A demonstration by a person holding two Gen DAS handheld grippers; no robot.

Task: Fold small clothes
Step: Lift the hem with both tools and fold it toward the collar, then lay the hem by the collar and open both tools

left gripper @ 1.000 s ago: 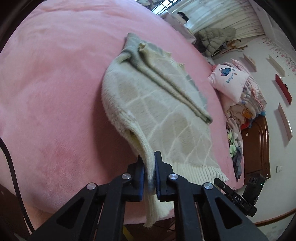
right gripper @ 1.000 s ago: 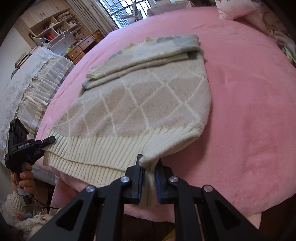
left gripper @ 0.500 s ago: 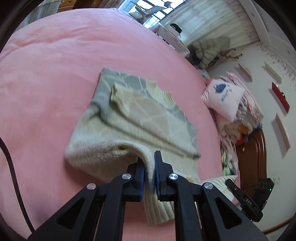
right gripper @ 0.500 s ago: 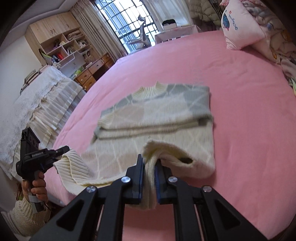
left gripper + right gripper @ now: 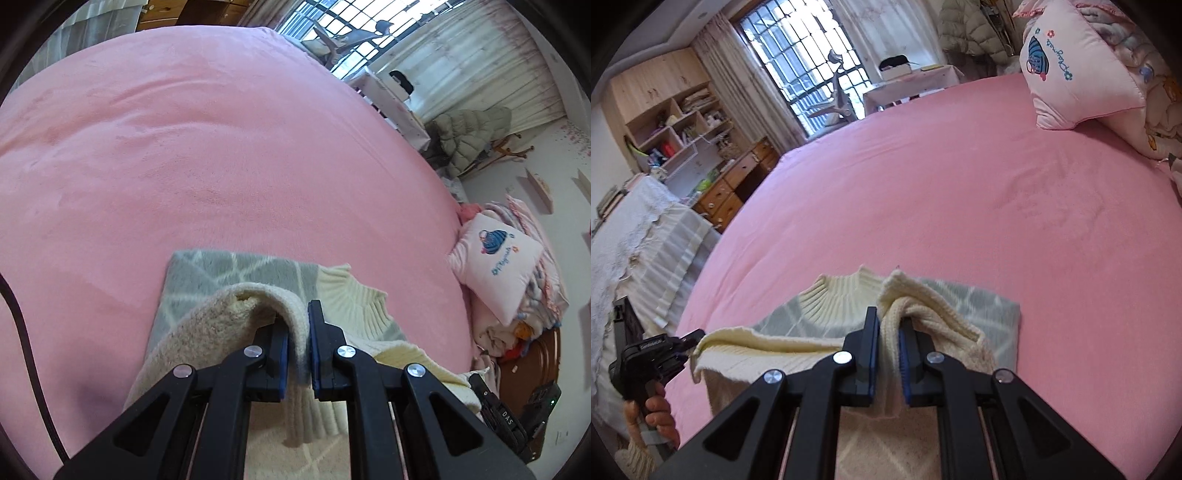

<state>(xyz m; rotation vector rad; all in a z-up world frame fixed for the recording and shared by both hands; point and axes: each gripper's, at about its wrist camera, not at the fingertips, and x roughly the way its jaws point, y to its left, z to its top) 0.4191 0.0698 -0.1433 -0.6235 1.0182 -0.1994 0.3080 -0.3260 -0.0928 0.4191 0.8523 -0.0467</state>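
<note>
Your left gripper (image 5: 298, 343) and right gripper (image 5: 888, 350) each pinch the ribbed cream hem of the fuzzy diamond-patterned sweater (image 5: 960, 295), doubled over its grey shoulders on the plush pink bed (image 5: 960, 192).

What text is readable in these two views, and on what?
"DAS" on the black body of the right gripper, seen from the left wrist.
White label on top of the left gripper, seen from the right wrist: too small to read.
Blue cursive beside the embroidered picture on the pink pillow: letters visible in both views, not legible.
Nothing on the sweater.
</note>
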